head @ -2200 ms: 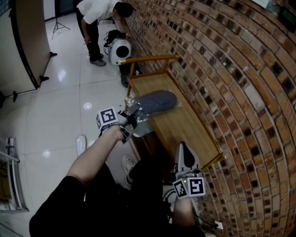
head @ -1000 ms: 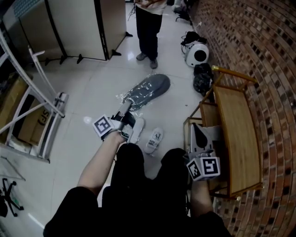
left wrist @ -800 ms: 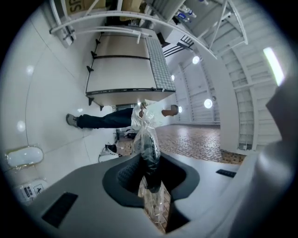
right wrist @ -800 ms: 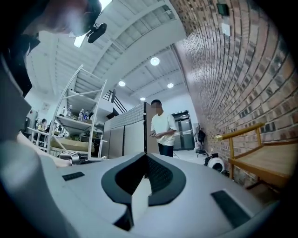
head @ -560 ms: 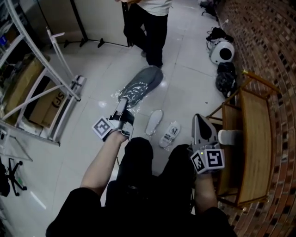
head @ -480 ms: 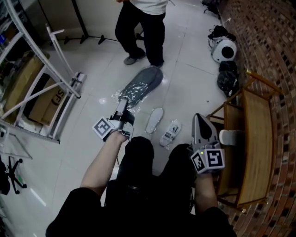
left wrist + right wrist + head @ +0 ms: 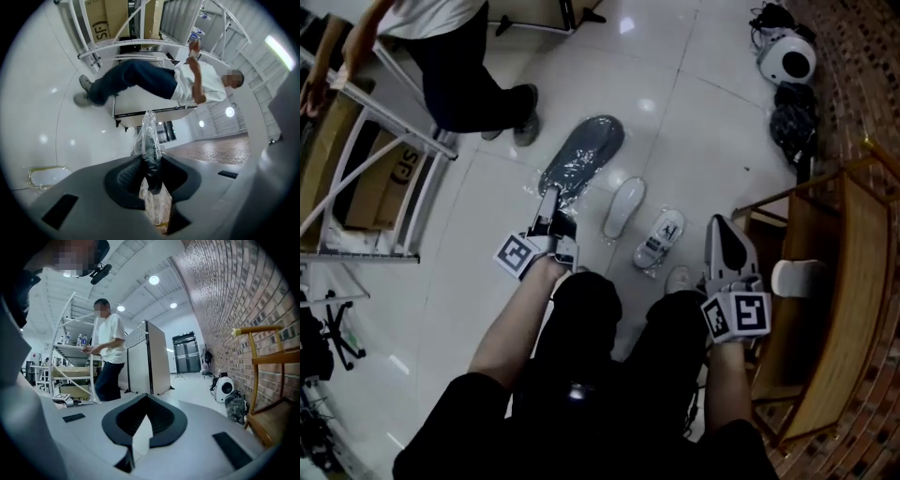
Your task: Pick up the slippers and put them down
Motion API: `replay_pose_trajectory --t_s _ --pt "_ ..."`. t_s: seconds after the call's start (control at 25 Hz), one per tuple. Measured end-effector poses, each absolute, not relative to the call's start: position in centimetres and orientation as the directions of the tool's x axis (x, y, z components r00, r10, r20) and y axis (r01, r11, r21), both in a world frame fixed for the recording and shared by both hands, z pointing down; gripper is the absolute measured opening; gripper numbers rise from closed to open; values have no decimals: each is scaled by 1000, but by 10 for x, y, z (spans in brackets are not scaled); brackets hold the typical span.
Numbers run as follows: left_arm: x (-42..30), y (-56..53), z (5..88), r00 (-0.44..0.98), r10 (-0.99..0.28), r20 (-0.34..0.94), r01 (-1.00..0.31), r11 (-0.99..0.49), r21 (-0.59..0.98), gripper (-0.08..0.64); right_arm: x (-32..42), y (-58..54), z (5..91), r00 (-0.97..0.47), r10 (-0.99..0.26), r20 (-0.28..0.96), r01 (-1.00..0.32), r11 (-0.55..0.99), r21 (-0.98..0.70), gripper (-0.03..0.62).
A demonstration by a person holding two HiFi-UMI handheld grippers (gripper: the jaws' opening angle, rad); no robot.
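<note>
A grey slipper (image 7: 584,153) wrapped in clear plastic hangs low over the white floor, and I cannot tell if it touches. My left gripper (image 7: 549,199) is shut on its near end. In the left gripper view the wrapped slipper (image 7: 150,138) stands edge-on between the dark pads. My right gripper (image 7: 719,227) hovers beside the wooden bench (image 7: 855,281). The right gripper (image 7: 146,401) has its jaws closed together with nothing between them. Two white shoes (image 7: 623,206) (image 7: 660,240) lie on the floor between the grippers.
A person in a white shirt (image 7: 441,47) leans on a metal rack (image 7: 370,178) at the upper left. A white roll (image 7: 797,278) sits on the bench. A white round device (image 7: 792,58) and a black bag (image 7: 792,122) lie by the brick wall.
Both grippers have come down toward the floor, the left one carrying the wrapped slipper. The person in the white shirt walked from top centre to the rack at left.
</note>
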State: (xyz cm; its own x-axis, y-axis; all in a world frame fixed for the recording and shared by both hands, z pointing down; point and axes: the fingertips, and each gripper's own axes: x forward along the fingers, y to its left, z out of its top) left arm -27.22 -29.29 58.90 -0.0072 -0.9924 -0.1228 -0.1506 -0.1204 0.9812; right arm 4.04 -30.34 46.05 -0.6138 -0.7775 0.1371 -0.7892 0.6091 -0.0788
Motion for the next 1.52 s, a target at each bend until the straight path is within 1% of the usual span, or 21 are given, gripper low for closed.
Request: replay_pose_trajectory --t_s 0.32,0.4,0.52,0.6,0.8,0.96,1.08,1.2,1.32,1.36,1.4,1.44,1.48,1.52 --pt "-299 -329 699 -51 -999 11 -212 22 977 74 21 -370 559 -636 -733 240 -769 629 -116 9" --pt "-304 -332 729 -70 -995 65 -223 79 972 74 17 -374 584 -643 -713 279 -761 635 -133 9" --pt "-310 -343 784 -97 -983 155 -189 171 967 74 12 -389 631 -645 -681 346 -758 629 -172 9" --pt "-313 -359 815 -98 -977 188 -169 203 965 74 7 -408 658 -643 -673 364 -760 621 -194 8" --pt "-308 -368 879 -77 -957 280 -168 289 943 74 12 -424 716 -631 -640 439 -762 619 -192 8" --pt "-309 -361 915 -109 -936 336 -166 350 922 74 12 -427 749 -639 -614 463 -752 627 -205 9" --pt "-308 -359 936 -103 -922 373 -165 386 908 74 8 -429 761 -636 -601 485 -752 625 -212 8" --pt "-310 -352 963 -95 -889 449 -170 459 872 74 0 -429 768 -637 -585 502 -749 624 -224 8" --pt "-309 -343 983 -80 -847 525 -196 530 825 93 -5 -422 773 -646 -560 519 -735 639 -226 8" --pt "-308 -339 988 -68 -830 553 -213 554 805 104 -6 -420 773 -649 -553 522 -731 644 -225 8" --pt "-307 -334 994 -53 -807 588 -239 582 777 138 -7 -418 773 -650 -550 525 -729 647 -225 8" --pt "-305 -328 1000 -38 -775 631 -273 615 740 206 -7 -417 774 -650 -548 526 -728 647 -226 9" --pt "-304 -321 1007 -27 -734 679 -311 651 692 335 -7 -416 774 -649 -548 528 -729 646 -227 8" --pt "-305 -313 1013 -26 -688 725 -350 685 638 370 -7 -415 774 -648 -547 529 -730 645 -227 9"
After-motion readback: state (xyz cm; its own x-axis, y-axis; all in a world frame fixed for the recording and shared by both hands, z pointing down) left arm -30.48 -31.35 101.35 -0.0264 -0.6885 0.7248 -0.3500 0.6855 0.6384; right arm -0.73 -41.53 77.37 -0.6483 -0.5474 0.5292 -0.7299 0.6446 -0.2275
